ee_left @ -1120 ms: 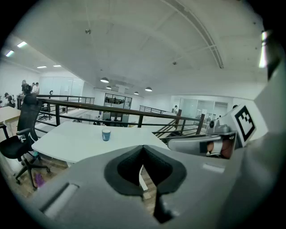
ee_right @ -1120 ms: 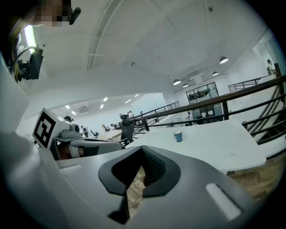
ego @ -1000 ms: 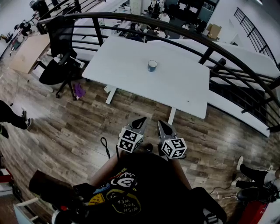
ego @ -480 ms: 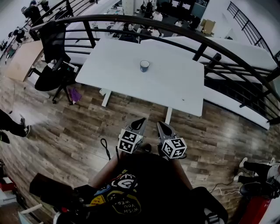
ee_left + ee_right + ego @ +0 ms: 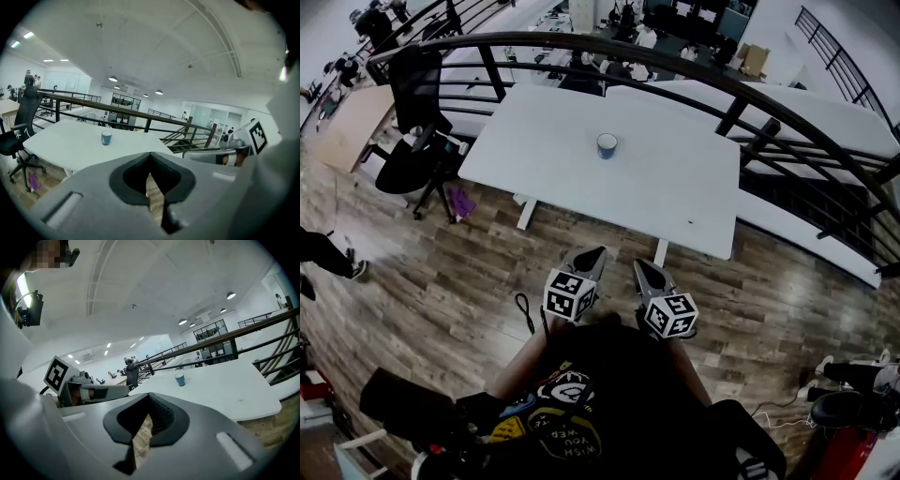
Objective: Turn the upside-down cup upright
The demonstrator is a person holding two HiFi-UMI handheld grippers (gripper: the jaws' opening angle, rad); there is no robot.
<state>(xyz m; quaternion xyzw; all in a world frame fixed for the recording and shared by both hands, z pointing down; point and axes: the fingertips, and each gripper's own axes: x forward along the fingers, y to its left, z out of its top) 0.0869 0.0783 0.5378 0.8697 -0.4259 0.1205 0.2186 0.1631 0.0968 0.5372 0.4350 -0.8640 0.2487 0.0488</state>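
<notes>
- Both grippers sit low in the head view, close against the person's body, and are carried side by side. Over the last second the left gripper (image 5: 592,253) has shifted a little to the left in that view, while the right gripper (image 5: 643,266) has barely moved.
- The jaws of both grippers are closed tip to tip, as they were a second ago. Each gripper view shows only the wooden floor (image 5: 469,272) through the cut-out behind the pads, so neither gripper carries anything.
- The cup (image 5: 607,144) stands alone on the white table (image 5: 675,197), toward its far side and near the black railing (image 5: 694,70). Across the 3 head views it drifts left in the picture, but its place on the tabletop looks unchanged, so the camera has swung rather than the cup moved.
- From here the cup is too small to show which end is up. It is blue with a paler band at the top.
- The table's near edge is well ahead of both sets of jaws, with bare floor between them, and an office chair (image 5: 417,150) stands off the table's left end.
- I judge this to be the walk-up, with the task itself not yet begun. The cup is well apart from both grippers, and 1 pair of jaws will need to open before it can be gripped and turned over.
</notes>
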